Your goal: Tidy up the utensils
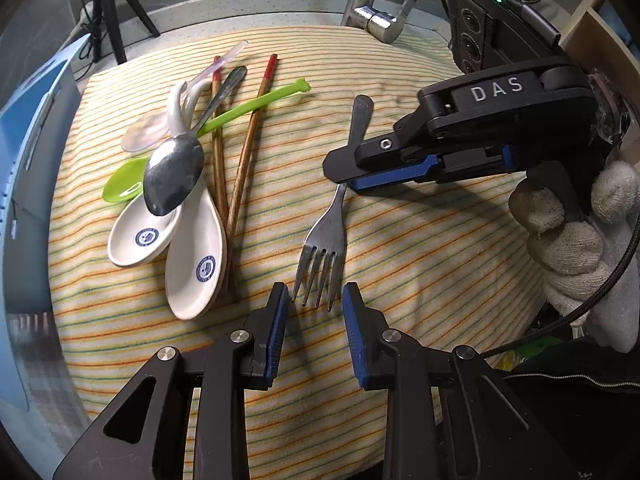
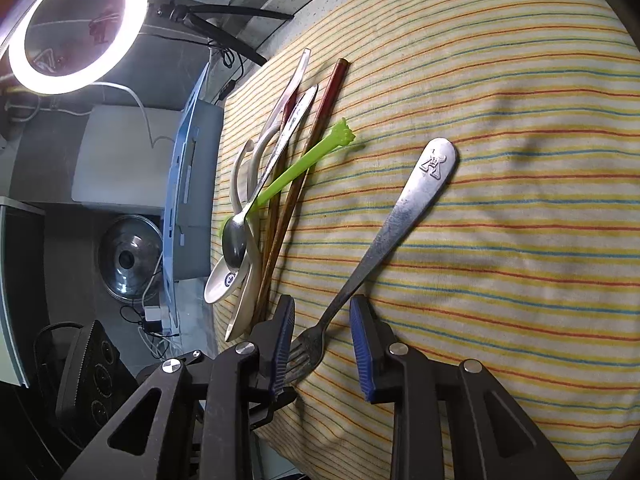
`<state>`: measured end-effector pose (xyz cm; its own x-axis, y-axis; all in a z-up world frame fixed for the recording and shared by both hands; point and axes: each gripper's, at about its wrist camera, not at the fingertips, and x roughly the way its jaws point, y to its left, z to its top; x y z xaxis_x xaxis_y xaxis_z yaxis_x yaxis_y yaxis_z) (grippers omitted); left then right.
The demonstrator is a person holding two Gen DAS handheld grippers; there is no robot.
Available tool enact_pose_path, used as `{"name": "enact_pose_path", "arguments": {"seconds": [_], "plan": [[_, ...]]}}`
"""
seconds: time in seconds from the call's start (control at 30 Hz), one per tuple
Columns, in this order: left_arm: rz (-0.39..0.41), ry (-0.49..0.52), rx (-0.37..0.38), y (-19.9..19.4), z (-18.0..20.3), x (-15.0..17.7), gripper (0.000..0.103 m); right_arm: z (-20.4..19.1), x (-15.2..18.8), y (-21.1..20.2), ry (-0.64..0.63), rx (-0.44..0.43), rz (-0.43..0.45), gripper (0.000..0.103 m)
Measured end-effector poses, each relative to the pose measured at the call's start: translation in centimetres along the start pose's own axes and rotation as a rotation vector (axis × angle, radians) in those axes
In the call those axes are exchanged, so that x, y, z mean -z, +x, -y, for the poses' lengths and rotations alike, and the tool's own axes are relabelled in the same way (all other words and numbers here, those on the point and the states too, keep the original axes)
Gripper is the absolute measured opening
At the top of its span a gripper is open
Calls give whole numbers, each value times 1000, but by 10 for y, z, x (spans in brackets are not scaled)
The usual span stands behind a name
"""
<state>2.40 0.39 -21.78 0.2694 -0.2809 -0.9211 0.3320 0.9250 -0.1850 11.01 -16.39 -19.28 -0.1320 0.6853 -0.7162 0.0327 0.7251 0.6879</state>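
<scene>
A steel fork (image 1: pixel 326 236) lies alone on the striped cloth (image 1: pixel 420 280), handle pointing away. My left gripper (image 1: pixel 316 294) hovers at the tine tips, which sit in the gap between its blue pads without being pressed; it is open. My right gripper (image 1: pixel 340 172), held by a gloved hand (image 1: pixel 576 232), reaches in from the right across the fork's neck. The right wrist view shows the fork's (image 2: pixel 400 216) thin neck inside the right gripper (image 2: pixel 322 304) with clear space on both sides, so it is open.
Left of the fork lies a pile: a metal spoon (image 1: pixel 174 176), two white ceramic spoons (image 1: pixel 192 264), a green spoon (image 1: pixel 120 186), a clear spoon (image 1: pixel 146 132) and chopsticks (image 1: pixel 244 168). A faucet (image 1: pixel 376 12) stands behind the cloth. A blue board (image 1: pixel 32 140) borders its left side.
</scene>
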Motion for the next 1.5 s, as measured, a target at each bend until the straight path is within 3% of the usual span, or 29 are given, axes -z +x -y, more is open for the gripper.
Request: {"name": "enact_pose_path", "arguments": {"seconds": [0.3, 0.37, 0.5, 0.57, 0.93, 1.2, 1.5], "plan": [[19, 42, -7, 7, 12, -7, 26, 5, -2, 4, 47, -2, 13, 17], [26, 51, -3, 7, 14, -8, 21, 5, -1, 5, 47, 8, 19, 15], [38, 46, 34, 5, 14, -7, 20, 3, -1, 6, 54, 15, 32, 14], [40, 43, 38, 6, 15, -7, 20, 4, 0, 6, 56, 31, 38, 9], [76, 30, 100, -8, 9, -8, 20, 4, 6, -10, 109, 8, 78, 8], [152, 8, 132, -35, -11, -14, 20, -24, 2, -26, 81, -19, 126, 6], [230, -46, 120, -73, -64, -10, 20, -91, -13, -10, -9, -54, 141, 4]]}}
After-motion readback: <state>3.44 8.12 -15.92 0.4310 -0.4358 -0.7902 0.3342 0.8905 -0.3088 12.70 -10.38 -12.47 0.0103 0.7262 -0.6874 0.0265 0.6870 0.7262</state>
